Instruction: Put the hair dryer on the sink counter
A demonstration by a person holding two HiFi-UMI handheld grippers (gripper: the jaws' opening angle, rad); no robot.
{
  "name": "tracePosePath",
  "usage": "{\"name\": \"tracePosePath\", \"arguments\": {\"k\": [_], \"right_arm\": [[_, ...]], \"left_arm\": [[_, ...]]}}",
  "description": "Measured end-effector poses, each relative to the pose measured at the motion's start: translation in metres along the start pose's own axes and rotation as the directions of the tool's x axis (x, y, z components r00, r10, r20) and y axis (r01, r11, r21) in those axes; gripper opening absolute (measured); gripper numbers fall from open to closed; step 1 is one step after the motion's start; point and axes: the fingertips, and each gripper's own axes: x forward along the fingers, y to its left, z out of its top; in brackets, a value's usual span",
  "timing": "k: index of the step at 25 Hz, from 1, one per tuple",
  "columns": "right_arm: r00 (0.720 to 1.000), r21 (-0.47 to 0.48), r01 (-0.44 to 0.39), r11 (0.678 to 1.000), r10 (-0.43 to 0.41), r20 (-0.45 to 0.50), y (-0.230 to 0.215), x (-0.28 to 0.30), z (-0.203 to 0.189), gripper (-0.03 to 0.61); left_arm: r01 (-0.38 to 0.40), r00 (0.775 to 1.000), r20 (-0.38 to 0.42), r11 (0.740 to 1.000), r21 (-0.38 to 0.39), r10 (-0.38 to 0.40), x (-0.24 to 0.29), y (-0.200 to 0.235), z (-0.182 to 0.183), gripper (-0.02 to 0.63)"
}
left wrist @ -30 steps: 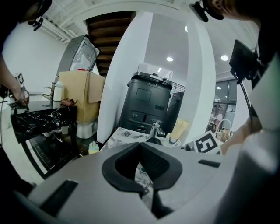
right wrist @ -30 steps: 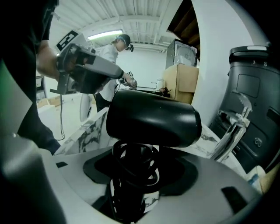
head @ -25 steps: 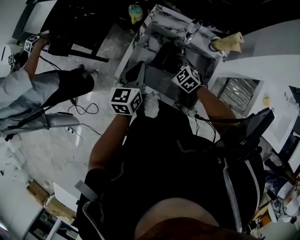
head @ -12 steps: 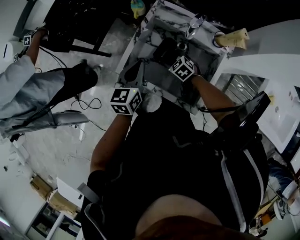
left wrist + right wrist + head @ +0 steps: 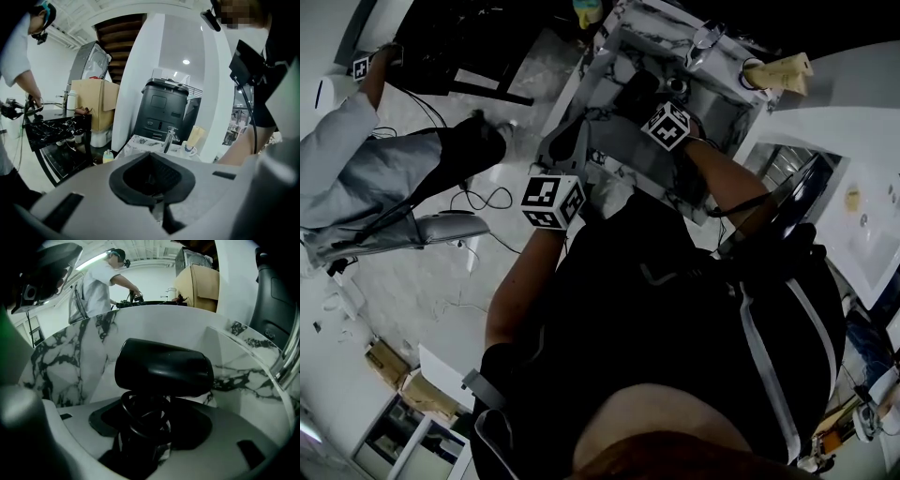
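A black hair dryer (image 5: 164, 369) with a coiled black cord hangs over the marble sink counter (image 5: 70, 348). My right gripper (image 5: 143, 437) is shut on its handle. In the head view the hair dryer (image 5: 636, 91) is above the sink counter (image 5: 614, 37), just past my right gripper (image 5: 661, 120). My left gripper (image 5: 570, 148) stays lower and to the left, near the counter's front edge. In the left gripper view my left gripper (image 5: 157, 208) has its jaws together with nothing between them.
A chrome faucet (image 5: 703, 39) stands at the back of the sink. A cup holding a beige item (image 5: 773, 75) is at the counter's right. Another person (image 5: 356, 169) works at a black table (image 5: 459, 37) to the left. Cables lie on the floor (image 5: 483, 202).
My right gripper has carried the hair dryer a little farther over the sink. The left gripper has barely moved.
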Motion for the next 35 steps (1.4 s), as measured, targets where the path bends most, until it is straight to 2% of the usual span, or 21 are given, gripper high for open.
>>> {"name": "tracePosePath", "arguments": {"k": [4, 12, 18, 28, 35], "right_arm": [[1.000, 0.010, -0.004, 1.000, 0.004, -0.020, 0.000, 0.006, -0.001, 0.290], [0.998, 0.036, -0.006, 0.999, 0.008, -0.055, -0.003, 0.017, -0.014, 0.290], [0.997, 0.049, -0.007, 0.999, 0.010, -0.081, -0.002, 0.023, -0.022, 0.290], [0.993, 0.004, 0.021, 1.000, -0.020, -0.119, 0.001, 0.028, -0.027, 0.291], [0.974, -0.025, 0.013, 1.000, -0.018, -0.226, 0.002, 0.025, -0.032, 0.291]], "left_arm": [[0.008, 1.000, -0.004, 1.000, 0.003, -0.008, -0.002, -0.004, 0.000, 0.005], [-0.024, 1.000, 0.005, 0.999, -0.025, 0.024, -0.007, 0.002, -0.004, 0.005], [-0.004, 1.000, -0.003, 1.000, -0.017, 0.004, -0.009, -0.005, -0.006, 0.005], [0.015, 1.000, -0.007, 1.000, -0.006, -0.015, -0.014, -0.002, -0.008, 0.005], [0.047, 0.999, -0.011, 0.999, 0.003, -0.047, -0.017, -0.003, -0.006, 0.005]]}}
